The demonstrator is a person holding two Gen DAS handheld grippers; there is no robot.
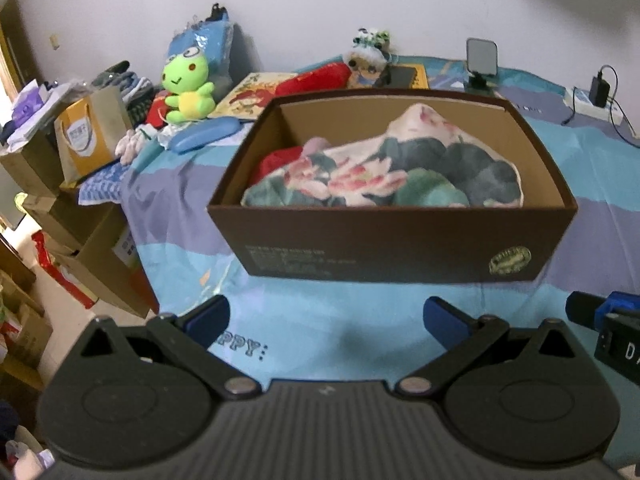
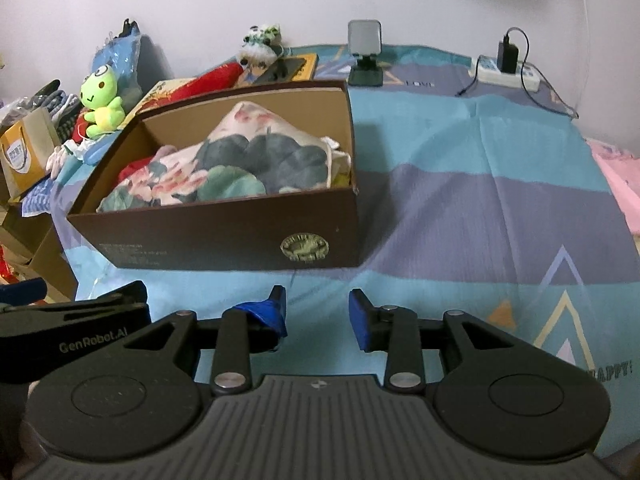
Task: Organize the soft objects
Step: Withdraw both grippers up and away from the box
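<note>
A dark brown cardboard box (image 1: 384,248) (image 2: 224,240) stands on the bed. Inside it lies a floral cushion (image 1: 384,168) (image 2: 224,160) with pink lotus flowers and green leaves, over something red (image 1: 276,162). My left gripper (image 1: 326,318) hovers over the bedspread in front of the box, open wide, with nothing between its fingers. My right gripper (image 2: 316,312) is also short of the box, near its right front corner, jaws apart and empty. A green frog plush (image 1: 186,90) (image 2: 102,100) sits at the back left. A small knitted doll (image 1: 366,58) (image 2: 260,46) leans by the wall.
The bedspread (image 2: 480,200) is striped blue and purple. A phone stand (image 2: 365,54) and a power strip with a charger (image 2: 506,66) sit at the back. Paper bags and cardboard boxes (image 1: 88,136) crowd the left bedside. A pink cloth (image 2: 620,184) lies at the right edge.
</note>
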